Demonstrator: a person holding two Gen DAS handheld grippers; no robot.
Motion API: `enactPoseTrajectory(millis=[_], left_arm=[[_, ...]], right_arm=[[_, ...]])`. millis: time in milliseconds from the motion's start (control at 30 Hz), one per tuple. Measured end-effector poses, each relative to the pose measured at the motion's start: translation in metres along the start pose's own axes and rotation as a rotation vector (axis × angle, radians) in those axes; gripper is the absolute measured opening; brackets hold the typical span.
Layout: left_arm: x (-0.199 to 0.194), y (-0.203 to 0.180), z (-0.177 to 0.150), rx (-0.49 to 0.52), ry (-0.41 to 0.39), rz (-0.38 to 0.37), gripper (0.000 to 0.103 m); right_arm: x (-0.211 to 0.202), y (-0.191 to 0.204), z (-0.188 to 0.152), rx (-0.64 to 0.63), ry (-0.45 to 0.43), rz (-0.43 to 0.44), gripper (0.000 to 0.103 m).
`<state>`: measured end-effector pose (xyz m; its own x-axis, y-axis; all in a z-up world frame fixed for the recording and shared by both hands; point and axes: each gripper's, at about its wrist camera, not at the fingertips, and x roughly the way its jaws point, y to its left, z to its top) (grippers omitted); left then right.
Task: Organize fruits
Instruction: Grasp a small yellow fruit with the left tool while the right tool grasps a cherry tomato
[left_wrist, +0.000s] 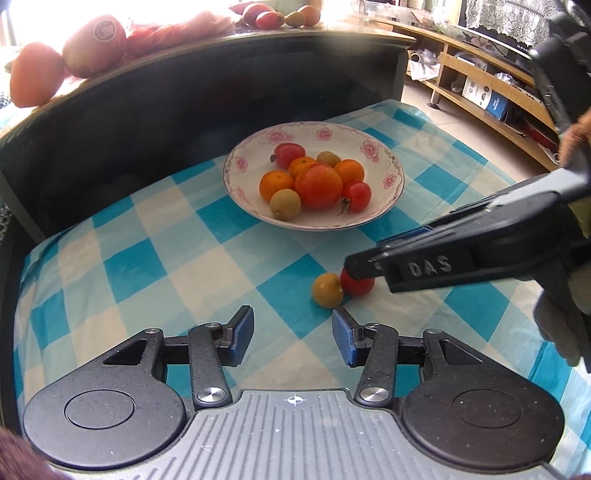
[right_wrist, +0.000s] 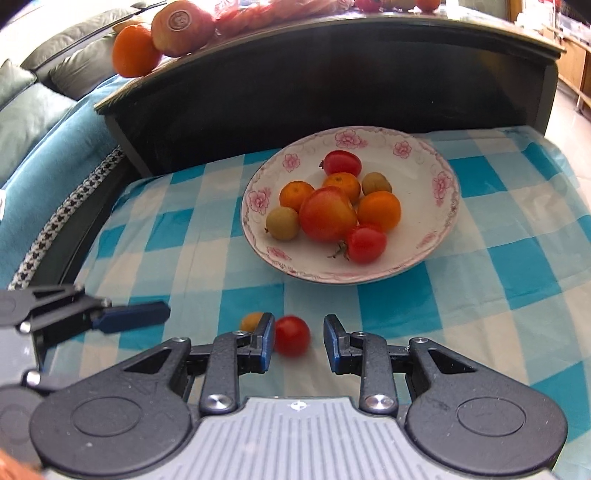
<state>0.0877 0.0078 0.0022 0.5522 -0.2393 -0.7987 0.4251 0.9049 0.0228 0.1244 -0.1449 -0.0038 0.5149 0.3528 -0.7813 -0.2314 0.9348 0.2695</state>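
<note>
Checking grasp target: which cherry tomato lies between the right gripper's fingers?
The cherry tomato on the checked cloth beside the small yellow fruit; the other two lie in the plate.

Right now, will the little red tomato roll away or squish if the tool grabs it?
The tomato is round and smooth, on flat cloth, so a nudge would probably roll it. It looks thin-skinned, so a hard squeeze might split it. The right tool is open around it.
</note>
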Motion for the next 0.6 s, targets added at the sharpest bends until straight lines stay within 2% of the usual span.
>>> enactPoseTrajectory(millis=[267, 600], left_arm=[[0.004, 0.002, -0.002, 0.0, 0.015, -0.003, 0.058], [0.011, -0.006, 0.001, 0.007, 0.01, -0.014, 0.058]], right_arm=[[0.019, -0.004, 0.001, 0.011, 0.026, 0.021, 0.031], [0.008, -0.004, -0.006, -0.058, 0.03, -0.029, 0.03]])
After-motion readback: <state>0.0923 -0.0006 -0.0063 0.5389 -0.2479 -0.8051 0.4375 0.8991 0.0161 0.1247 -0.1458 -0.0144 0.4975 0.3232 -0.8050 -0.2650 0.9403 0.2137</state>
